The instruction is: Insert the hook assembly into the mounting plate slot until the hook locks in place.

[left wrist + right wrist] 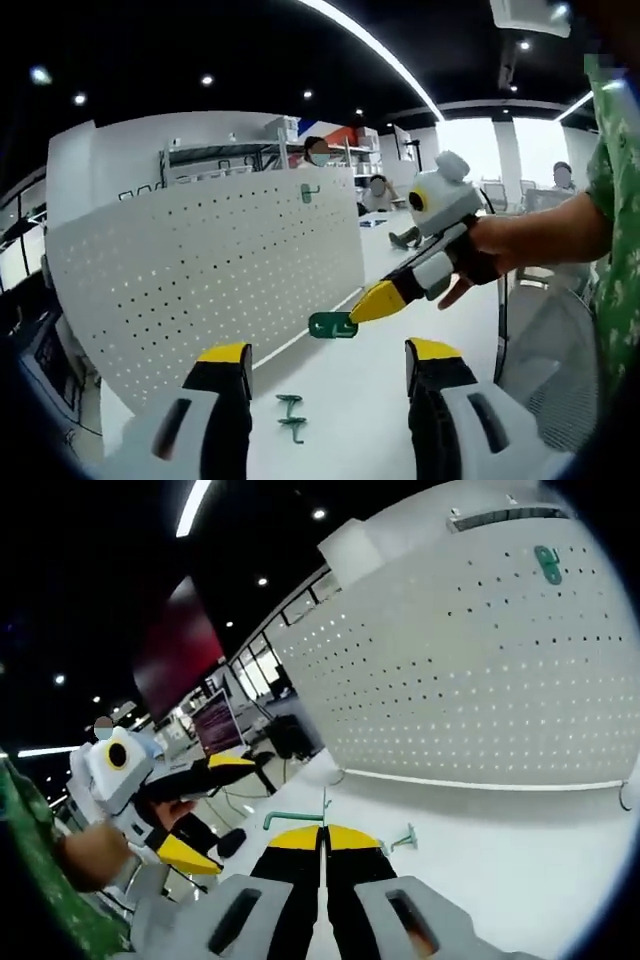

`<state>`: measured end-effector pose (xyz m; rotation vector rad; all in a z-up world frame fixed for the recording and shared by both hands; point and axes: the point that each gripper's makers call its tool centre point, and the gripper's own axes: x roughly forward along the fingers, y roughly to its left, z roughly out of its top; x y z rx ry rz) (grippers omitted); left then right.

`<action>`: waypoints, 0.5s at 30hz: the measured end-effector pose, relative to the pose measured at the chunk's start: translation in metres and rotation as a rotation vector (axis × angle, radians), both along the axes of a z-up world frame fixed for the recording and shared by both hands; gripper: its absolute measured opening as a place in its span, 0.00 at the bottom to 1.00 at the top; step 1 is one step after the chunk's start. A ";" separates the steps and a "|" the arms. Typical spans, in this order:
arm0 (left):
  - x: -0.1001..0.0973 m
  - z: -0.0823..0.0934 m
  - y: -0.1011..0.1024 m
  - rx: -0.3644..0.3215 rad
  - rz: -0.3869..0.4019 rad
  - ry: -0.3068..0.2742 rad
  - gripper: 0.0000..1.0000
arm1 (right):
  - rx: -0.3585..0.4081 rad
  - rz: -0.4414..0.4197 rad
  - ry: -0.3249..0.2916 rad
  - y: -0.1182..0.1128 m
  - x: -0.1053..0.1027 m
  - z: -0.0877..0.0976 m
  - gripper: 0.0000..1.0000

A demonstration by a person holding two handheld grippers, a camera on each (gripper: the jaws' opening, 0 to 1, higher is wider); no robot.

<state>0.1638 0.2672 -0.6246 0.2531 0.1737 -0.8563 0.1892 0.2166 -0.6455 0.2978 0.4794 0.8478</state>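
white table (350,400) runs under both grippers and carries a tall white pegboard (200,270) standing upright along its far edge, with ceiling lights in the dark above it. nearest in the left gripper view, the left gripper (330,365) has its two yellow-tipped fingers spread wide apart with nothing between them, released. just past them a small green hook (291,416) lies flat on the table. beyond that the right gripper (365,310) comes in from the right, held in a person's hand (490,255), its yellow fingers clenched on a green hook assembly (333,325) that sticks out toward the pegboard, lifted off the table and apart from the board. farther back, another green hook (309,192) sits mounted high on the pegboard face. behind the board there are metal shelves (230,155) and seated people. in the right gripper view, the right gripper (322,832) shows its fingers pressed together with the green hook assembly (295,818) reaching out to the left from them; a loose green hook (405,837) lies on the table just beyond, the left gripper (200,810) is at the left, and the mounted green hook (547,564) is up on the pegboard (470,660).
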 end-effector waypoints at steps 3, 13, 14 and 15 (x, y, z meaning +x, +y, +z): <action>0.000 0.001 -0.002 -0.005 -0.003 -0.003 0.64 | 0.020 0.024 0.012 0.006 -0.007 0.006 0.00; 0.004 0.009 -0.007 -0.017 -0.002 -0.023 0.63 | 0.148 0.055 0.074 0.019 -0.021 0.023 0.00; 0.004 0.010 -0.009 -0.017 -0.004 -0.027 0.62 | 0.162 0.057 0.080 0.019 -0.021 0.023 0.00; 0.004 0.011 -0.009 -0.017 -0.004 -0.028 0.61 | 0.169 0.058 0.084 0.019 -0.022 0.024 0.00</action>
